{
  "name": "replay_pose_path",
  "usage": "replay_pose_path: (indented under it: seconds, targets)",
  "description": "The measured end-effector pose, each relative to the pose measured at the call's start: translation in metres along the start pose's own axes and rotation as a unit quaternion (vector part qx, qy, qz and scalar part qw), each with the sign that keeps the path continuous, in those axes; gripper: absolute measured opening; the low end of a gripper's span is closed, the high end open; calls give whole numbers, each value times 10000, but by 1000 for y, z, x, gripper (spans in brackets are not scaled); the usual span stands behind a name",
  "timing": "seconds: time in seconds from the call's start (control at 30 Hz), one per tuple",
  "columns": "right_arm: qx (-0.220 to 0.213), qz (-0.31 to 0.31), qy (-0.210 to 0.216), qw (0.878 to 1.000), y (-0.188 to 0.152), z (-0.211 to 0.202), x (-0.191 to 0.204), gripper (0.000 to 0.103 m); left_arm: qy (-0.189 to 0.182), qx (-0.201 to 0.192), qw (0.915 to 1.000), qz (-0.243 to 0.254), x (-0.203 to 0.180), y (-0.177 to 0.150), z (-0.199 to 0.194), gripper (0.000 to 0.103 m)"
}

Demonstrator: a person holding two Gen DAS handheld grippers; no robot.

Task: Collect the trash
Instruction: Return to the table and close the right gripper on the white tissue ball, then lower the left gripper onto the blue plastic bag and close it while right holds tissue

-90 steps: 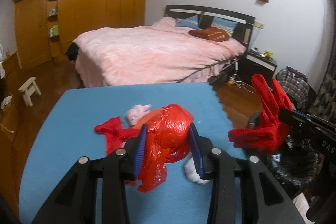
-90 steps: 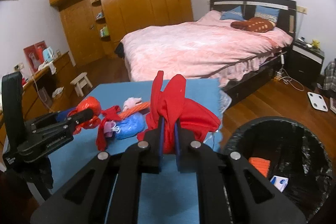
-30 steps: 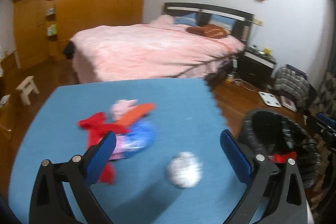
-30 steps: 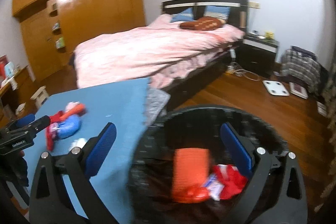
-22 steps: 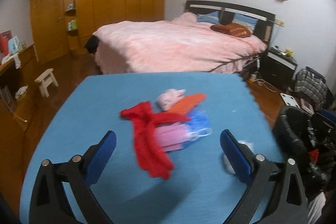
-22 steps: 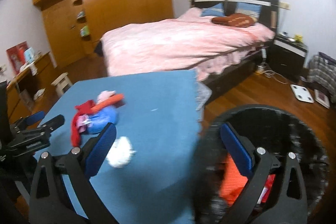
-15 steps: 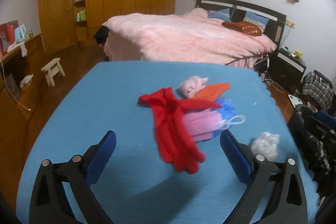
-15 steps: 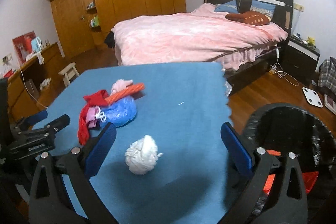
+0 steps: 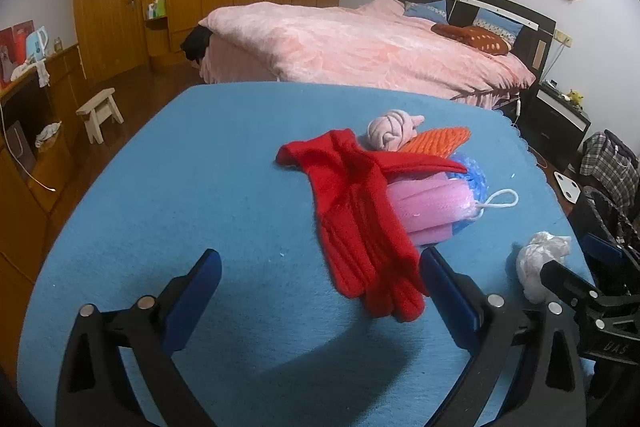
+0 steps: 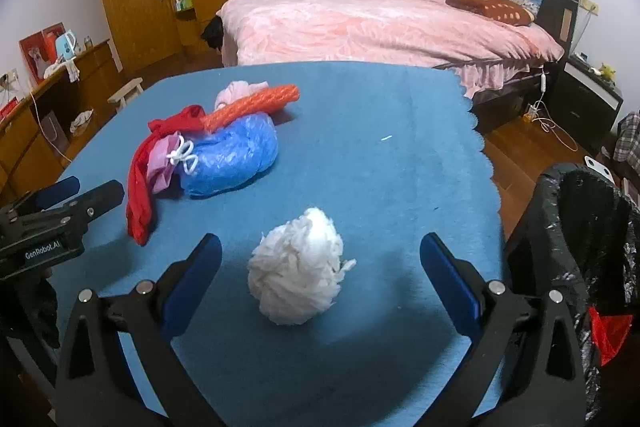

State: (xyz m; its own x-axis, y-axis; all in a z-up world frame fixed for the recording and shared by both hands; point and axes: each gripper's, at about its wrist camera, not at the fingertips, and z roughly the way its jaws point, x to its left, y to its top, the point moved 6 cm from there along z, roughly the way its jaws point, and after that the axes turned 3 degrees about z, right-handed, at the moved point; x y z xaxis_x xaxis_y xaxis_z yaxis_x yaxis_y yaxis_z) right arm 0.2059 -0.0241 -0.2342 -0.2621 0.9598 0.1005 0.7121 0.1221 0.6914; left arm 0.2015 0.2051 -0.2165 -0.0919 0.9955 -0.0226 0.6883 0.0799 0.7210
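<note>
Hovering over the blue counter [image 10: 400, 155], both tools are spread wide (neither pinching anything): right tool [image 10: 320, 259] around a white wad [image 10: 298, 277], left tool [image 9: 318, 275] facing a red glove [image 9: 360, 223].

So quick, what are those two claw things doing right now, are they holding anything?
Left gripper: open, holding nothing, above the red glove.
Right gripper: open, holding nothing, its fingers either side of the white wad.

Red glove [image 9: 360, 227] btwn wide L gripper [image 9: 320, 279] jaws, blue mat [image 9: 200, 187].
</note>
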Motion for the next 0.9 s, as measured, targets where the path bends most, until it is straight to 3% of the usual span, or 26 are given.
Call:
replay_pose_path:
  seconds: [0.2, 0.27, 0.33, 0.47, 0.57, 0.9]
  targets:
    - [207, -41, -10, 9998, -4, 11, 1, 91, -28, 70, 10000, -40, 1, -2, 6, 97]
    - [305, -31, 1, 9995, -5, 15, 1, 78, -33, 88, 9999, -54, 1, -3, 7, 96]
    - [375, -23, 0, 9993, -6, 18, 1, 74, -40, 108, 9999, -59, 1, -2, 9, 96]
    - [519, -119, 191, 9984, -10, 23, 6, 48, -62, 100, 9999, -43, -1, -2, 9, 95]
    - [491, -262, 185, 9983, -11, 22, 13, 38, -115, 58, 9999, -25, -4, -1, 7, 93]
    - [442, 17, 142, 9989, -8, 20, 1, 36, -395, 163, 9989, 169, -25, 2, 15, 82]
